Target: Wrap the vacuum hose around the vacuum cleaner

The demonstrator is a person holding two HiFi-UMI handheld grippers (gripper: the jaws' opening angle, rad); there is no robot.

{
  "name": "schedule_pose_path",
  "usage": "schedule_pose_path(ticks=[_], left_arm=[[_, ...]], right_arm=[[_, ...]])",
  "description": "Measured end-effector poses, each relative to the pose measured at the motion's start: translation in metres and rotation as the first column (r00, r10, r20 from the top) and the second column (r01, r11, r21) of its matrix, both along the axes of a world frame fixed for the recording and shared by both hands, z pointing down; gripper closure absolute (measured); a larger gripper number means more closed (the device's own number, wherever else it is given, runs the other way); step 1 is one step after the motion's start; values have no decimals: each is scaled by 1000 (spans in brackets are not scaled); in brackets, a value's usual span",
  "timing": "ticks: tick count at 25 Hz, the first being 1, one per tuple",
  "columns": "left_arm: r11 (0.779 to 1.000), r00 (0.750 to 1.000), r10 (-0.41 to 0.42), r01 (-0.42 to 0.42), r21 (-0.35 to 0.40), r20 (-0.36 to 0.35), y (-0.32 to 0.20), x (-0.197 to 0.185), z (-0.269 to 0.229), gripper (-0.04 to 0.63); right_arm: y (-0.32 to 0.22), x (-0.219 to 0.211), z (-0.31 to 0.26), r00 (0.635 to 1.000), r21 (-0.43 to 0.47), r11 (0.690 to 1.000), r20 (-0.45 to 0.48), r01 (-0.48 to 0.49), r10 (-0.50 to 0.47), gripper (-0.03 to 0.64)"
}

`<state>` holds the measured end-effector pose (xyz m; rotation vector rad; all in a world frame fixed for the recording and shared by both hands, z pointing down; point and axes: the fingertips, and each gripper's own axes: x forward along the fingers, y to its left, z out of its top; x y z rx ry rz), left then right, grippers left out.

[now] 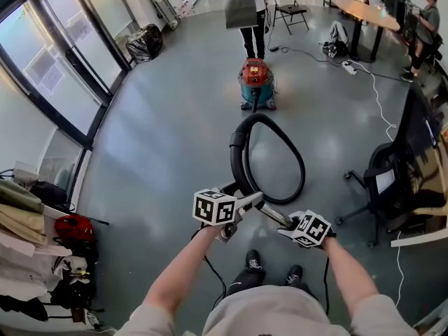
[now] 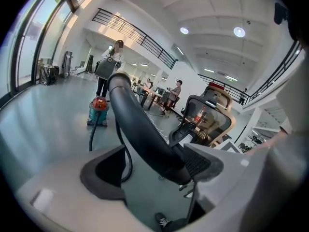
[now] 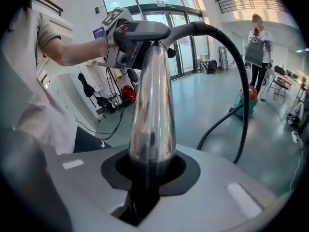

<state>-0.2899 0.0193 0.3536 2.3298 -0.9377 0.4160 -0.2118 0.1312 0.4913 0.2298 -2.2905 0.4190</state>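
The vacuum cleaner [image 1: 255, 81], red on top and teal below, stands on the grey floor a few steps ahead; it also shows small in both gripper views [image 2: 98, 109] [image 3: 247, 100]. Its black hose [image 1: 302, 170] rises from it in a big loop to my hands. My right gripper [image 1: 285, 224] [image 3: 149, 170] is shut on the chrome tube [image 3: 152, 105] at the hose's end. My left gripper [image 1: 245, 203] [image 2: 153, 167] has the thick black hose end [image 2: 140, 129] between its jaws. That end leans on the right pad, a gap shows at the left pad.
A person with a grey case [image 1: 241, 9] stands just behind the vacuum. An office chair [image 1: 385, 180] is close at the right, with cables [image 1: 374, 89] on the floor beyond. Glass doors [image 1: 49, 68] and piled clothes and bags [image 1: 42, 257] line the left.
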Motion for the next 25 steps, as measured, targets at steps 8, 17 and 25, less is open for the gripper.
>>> schedule_pose_path(ticks=[8,17,25], left_arm=[[943,879,204,-294,154,430,-13,-91,6,474],[691,567,307,-685,230,764,-54,-93,-28,394],[494,196,379,-869,-19,904,-64,-75,13,284]], right_arm=[[-43,-18,-6,998,0,999,-48,-52,52,512],[-54,-3,-3,979,1,1000,-203,30,-29,511],[-71,15,-1,936,-14,982,-302,186,-181,512]])
